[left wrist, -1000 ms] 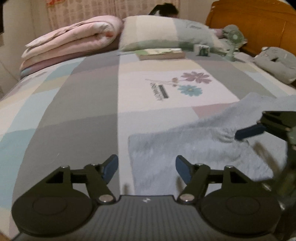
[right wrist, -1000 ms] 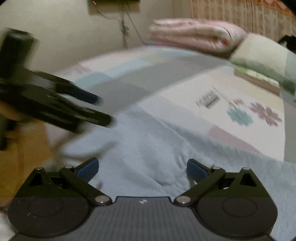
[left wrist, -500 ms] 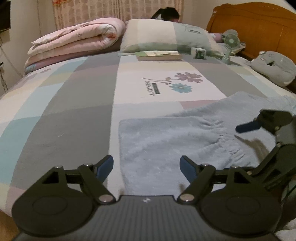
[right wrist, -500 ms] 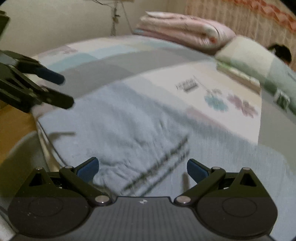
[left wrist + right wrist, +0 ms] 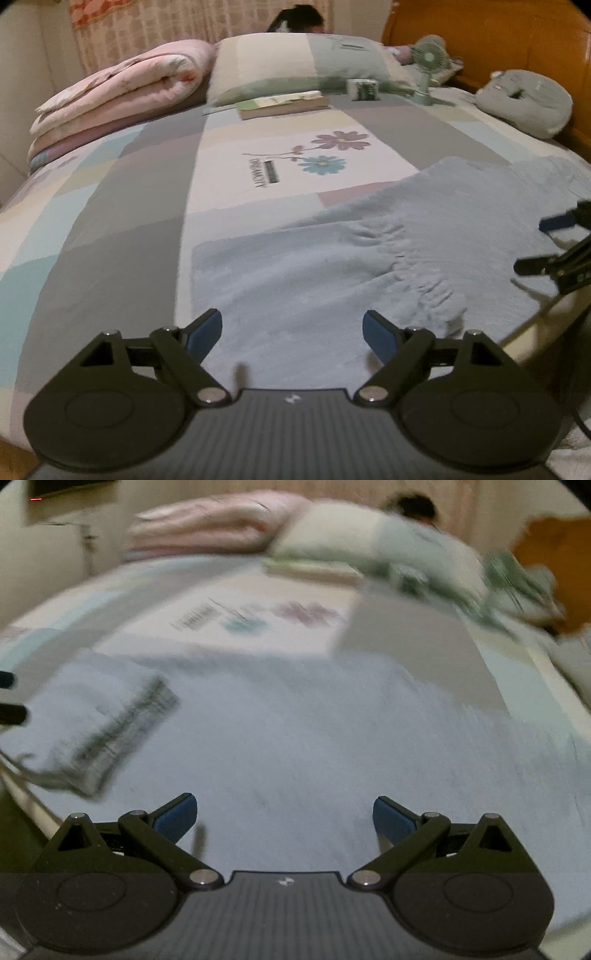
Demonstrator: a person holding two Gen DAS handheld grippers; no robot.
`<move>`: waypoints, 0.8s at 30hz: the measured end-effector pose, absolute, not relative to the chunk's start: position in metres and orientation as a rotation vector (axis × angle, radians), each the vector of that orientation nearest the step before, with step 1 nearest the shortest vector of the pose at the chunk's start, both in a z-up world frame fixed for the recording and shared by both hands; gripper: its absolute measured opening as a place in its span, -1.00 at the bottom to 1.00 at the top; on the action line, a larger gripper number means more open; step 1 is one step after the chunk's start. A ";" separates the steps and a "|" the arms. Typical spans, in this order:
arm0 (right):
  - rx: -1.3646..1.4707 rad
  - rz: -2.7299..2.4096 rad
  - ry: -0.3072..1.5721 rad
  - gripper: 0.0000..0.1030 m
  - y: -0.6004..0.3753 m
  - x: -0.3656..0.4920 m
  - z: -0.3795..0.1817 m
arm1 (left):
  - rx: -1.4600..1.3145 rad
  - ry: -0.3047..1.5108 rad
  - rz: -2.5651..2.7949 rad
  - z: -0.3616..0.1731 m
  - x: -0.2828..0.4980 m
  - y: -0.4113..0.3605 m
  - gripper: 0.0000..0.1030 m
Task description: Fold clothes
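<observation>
Pale blue fleece, a garment [image 5: 314, 258], is spread flat on the patchwork bedspread [image 5: 129, 206] at the near edge in the left wrist view, where the left gripper [image 5: 291, 332] is held above it with fingers released and empty. In the blurred right wrist view, the right gripper [image 5: 284, 814] is likewise seen spread and empty over the same cloth.
</observation>
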State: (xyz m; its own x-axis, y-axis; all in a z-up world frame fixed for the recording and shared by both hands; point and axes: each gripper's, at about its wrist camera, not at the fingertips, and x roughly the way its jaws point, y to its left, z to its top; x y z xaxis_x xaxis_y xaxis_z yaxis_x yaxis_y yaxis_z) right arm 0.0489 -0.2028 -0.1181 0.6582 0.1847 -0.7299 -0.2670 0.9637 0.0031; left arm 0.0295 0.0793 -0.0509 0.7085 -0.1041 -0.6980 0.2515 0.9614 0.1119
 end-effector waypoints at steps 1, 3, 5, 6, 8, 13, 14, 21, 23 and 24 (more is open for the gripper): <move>-0.118 0.249 0.809 1.00 -0.206 0.042 -0.121 | 0.211 0.759 -0.204 -0.051 0.029 0.075 0.64; -0.141 0.248 0.799 1.00 -0.209 0.032 -0.120 | 0.230 0.757 -0.209 -0.050 0.028 0.067 0.67; -0.134 0.235 0.791 1.00 -0.212 0.029 -0.117 | 0.256 0.752 -0.214 -0.048 0.027 0.060 0.68; -0.132 0.231 0.784 1.00 -0.214 0.029 -0.115 | 0.264 0.750 -0.216 -0.047 0.026 0.058 0.68; -0.130 0.222 0.770 1.00 -0.216 0.029 -0.112 | 0.273 0.747 -0.221 -0.046 0.024 0.053 0.69; -0.143 0.207 0.795 1.00 -0.217 0.030 -0.119 | 0.298 0.740 -0.232 -0.043 0.019 0.042 0.73; -0.150 0.207 0.793 1.00 -0.217 0.027 -0.122 | 0.303 0.738 -0.234 -0.042 0.018 0.040 0.75; -0.067 0.186 0.744 1.00 -0.246 0.017 -0.108 | 0.329 0.724 -0.255 -0.038 0.016 0.026 0.76; -0.023 0.175 0.727 1.00 -0.257 0.021 -0.103 | 0.327 0.713 -0.263 -0.036 0.016 0.022 0.76; -0.006 0.167 0.721 1.00 -0.262 0.024 -0.102 | 0.324 0.709 -0.269 -0.035 0.016 0.021 0.76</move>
State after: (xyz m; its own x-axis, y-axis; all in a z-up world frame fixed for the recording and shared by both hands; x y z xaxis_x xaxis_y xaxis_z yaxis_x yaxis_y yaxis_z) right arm 0.0241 -0.2624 -0.1018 0.7381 0.1504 -0.6577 -0.1546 0.9866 0.0521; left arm 0.0158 0.0207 -0.0348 0.7285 -0.1313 -0.6724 0.3484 0.9161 0.1986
